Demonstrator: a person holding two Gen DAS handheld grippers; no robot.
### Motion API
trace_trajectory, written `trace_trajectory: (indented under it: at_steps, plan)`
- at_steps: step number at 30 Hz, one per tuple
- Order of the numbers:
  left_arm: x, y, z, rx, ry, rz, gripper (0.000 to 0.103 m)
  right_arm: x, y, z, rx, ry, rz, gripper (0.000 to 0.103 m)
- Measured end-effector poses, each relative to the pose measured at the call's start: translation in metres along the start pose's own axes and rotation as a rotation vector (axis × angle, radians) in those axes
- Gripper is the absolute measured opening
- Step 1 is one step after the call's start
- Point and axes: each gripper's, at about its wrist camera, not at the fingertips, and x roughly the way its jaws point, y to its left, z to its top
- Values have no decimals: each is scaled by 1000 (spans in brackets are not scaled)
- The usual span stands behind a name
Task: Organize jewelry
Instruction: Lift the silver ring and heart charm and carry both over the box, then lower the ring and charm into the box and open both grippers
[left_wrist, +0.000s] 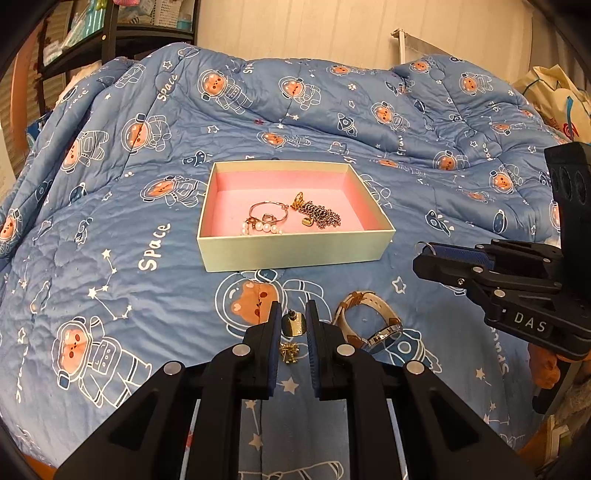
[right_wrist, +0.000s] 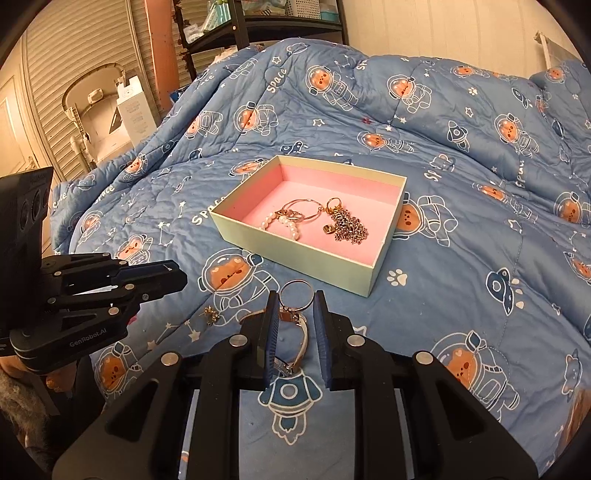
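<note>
A pale green box (left_wrist: 291, 251) with a pink lining sits on the blue bedspread and holds a pearl bracelet (left_wrist: 260, 228), a thin bangle (left_wrist: 267, 210) and a chain (left_wrist: 319, 216). My left gripper (left_wrist: 293, 321) holds a small gold earring (left_wrist: 293, 324) between its fingers, just above the bedspread. A second gold earring (left_wrist: 289, 352) lies under it. My right gripper (right_wrist: 295, 308) holds a thin ring (right_wrist: 295, 295) at its fingertips, over a white-strapped watch (right_wrist: 295, 343). The box shows in the right wrist view (right_wrist: 295, 254) too.
The quilted bedspread (left_wrist: 147, 295) covers the whole bed. A black shelf rack (right_wrist: 258, 26) stands behind it, and a white chair and carton (right_wrist: 125, 107) at the left. A bag (left_wrist: 554, 99) lies at the far right.
</note>
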Motion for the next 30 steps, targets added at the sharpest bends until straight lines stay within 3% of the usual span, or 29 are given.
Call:
trace_trajectory:
  at_steps: [18,30]
  plan:
    - [31,26,57,-9,8,4,13,35,-8,63,-90,24,20,19]
    - [78,31,95,16,97,-34,13,80,-25,94,-110,104,-16,19]
